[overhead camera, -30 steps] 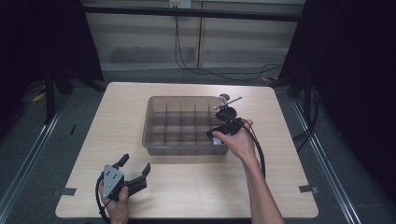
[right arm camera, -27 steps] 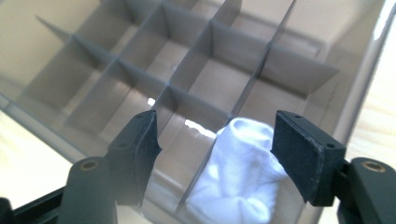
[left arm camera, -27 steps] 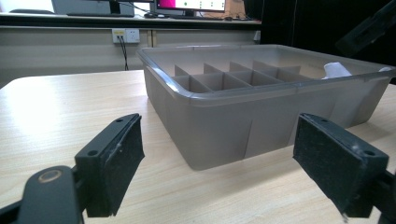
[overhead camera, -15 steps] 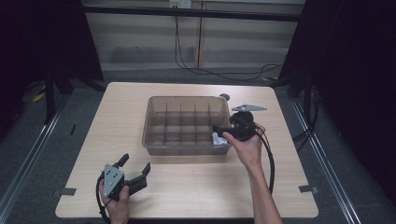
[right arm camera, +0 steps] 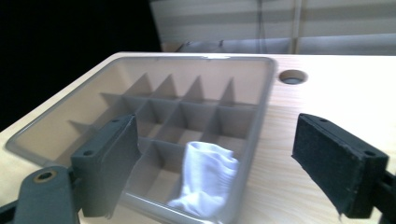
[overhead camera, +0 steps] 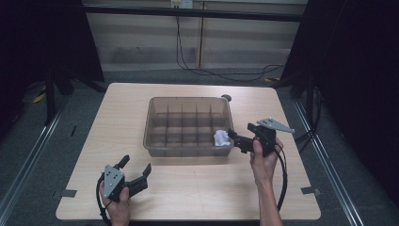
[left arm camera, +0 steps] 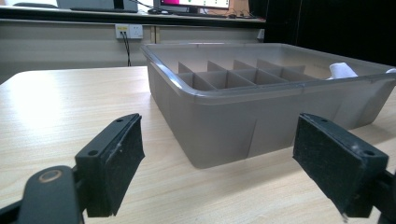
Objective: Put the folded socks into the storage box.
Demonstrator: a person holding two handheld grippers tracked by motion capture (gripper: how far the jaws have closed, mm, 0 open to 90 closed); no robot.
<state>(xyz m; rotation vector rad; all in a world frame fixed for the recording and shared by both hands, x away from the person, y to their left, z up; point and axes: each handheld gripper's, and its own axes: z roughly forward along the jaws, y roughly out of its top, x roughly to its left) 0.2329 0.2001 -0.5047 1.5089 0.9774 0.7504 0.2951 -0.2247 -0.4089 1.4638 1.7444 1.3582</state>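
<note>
A grey divided tray sits mid-table. A white sock lies crumpled in its near right compartment. My right gripper hovers just outside the tray's right wall, pointing left at the sock. Its jaws have just been opening and stand wide, with the pads off the sock. In the right gripper view the sock drapes over the compartment's edge in front of that gripper, inside the tray. My left gripper rests open near the table's front left, facing the tray, nothing between its jaws.
The tray's other compartments hold nothing. A round cable hole sits in the tabletop behind the tray's far right corner. Bare wood runs between the two hands. A black cable trails from the right gripper.
My right gripper has drawn back from over the tray's far right part to outside its right wall, jaws opening. The sock now lies free in the compartment. The left gripper stayed still.
</note>
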